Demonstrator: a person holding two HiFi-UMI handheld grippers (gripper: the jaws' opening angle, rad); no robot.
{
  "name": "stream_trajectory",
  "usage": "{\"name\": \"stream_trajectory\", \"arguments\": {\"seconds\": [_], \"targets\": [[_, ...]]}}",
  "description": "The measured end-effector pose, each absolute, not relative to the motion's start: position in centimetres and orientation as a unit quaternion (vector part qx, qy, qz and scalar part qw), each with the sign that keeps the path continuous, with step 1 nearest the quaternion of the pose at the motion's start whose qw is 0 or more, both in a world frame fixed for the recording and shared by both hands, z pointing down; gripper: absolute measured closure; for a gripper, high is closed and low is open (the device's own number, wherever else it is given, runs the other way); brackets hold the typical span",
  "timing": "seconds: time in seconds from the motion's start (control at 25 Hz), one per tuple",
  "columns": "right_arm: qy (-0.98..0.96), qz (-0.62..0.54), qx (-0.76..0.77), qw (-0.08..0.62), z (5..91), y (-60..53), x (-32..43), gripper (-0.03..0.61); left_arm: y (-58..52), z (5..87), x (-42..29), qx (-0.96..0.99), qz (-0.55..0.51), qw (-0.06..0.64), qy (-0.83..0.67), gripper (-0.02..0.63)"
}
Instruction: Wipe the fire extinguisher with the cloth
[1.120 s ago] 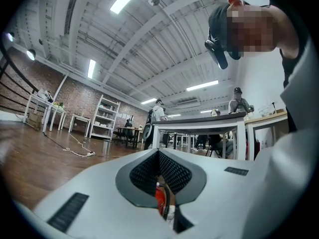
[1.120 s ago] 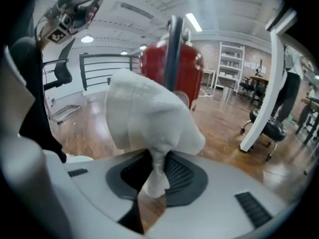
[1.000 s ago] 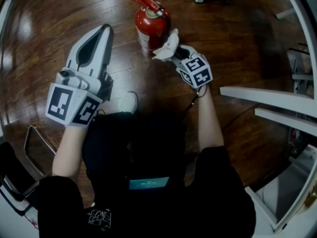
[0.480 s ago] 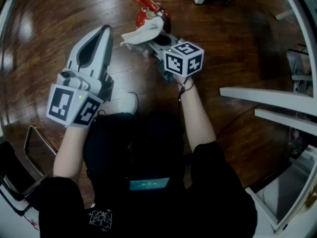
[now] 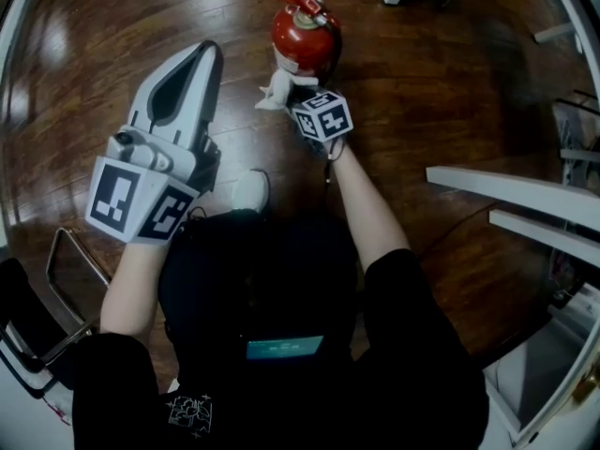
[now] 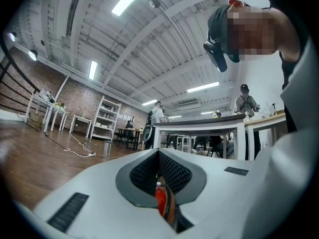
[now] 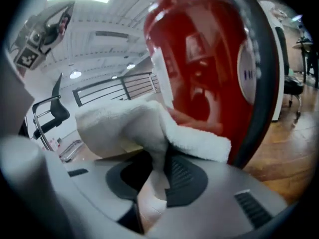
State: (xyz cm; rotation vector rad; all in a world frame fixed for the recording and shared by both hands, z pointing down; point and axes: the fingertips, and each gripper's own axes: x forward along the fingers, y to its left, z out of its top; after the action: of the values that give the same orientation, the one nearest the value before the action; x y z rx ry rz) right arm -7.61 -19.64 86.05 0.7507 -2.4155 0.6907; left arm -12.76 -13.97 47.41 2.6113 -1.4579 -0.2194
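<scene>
A red fire extinguisher (image 5: 305,37) stands on the wooden floor, its red handle and black hose on top. In the right gripper view its red body (image 7: 204,63) fills the frame. My right gripper (image 5: 292,87) is shut on a white cloth (image 5: 277,87), whose folds (image 7: 144,126) press against the cylinder's lower side. My left gripper (image 5: 192,68) is held up at the left, away from the extinguisher, jaws together and nothing between them (image 6: 162,183).
Dark wooden floor (image 5: 422,82) lies all round. White table legs and rails (image 5: 506,195) stand at the right. A metal chair frame (image 5: 66,270) sits at the lower left. My white shoe (image 5: 249,190) is below the extinguisher.
My right gripper has swung down and in with the cloth, from beside the extinguisher's top to its lower front. The left gripper has stayed where it was.
</scene>
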Motion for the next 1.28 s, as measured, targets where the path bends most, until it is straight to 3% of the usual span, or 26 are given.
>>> {"name": "stream_trajectory", "arguments": {"seconds": [0.16,0.28,0.68,0.8,1.08,1.28], "targets": [[-0.877,0.243,0.281,0.303,89.6,-19.4,-6.9,0.485,-13.6,47.8,-12.5,0.874,-0.064,0.071,-0.476,0.609],[-0.884,0.24,0.27,0.298,88.9,-19.1,-6.7,0.485,-13.5,47.7,-12.7,0.874,-0.065,0.069,-0.477,0.61],[-0.949,0.167,0.252,0.095,66.9,-16.7,-3.6,0.483,-14.6,47.6,-12.0,0.875,-0.075,0.072,-0.472,0.609],[-0.953,0.143,0.259,0.068,63.7,-18.3,-2.8,0.483,-14.8,47.6,-11.4,0.877,-0.074,0.073,-0.469,0.609],[-0.935,0.206,0.284,0.054,68.7,-21.1,-1.4,0.485,-14.6,47.7,-11.4,0.875,-0.067,0.07,-0.474,0.611],[-0.902,0.267,0.315,0.124,78.9,-21.0,0.3,0.485,-14.5,47.8,-11.9,0.874,-0.067,0.07,-0.476,0.609]]}}
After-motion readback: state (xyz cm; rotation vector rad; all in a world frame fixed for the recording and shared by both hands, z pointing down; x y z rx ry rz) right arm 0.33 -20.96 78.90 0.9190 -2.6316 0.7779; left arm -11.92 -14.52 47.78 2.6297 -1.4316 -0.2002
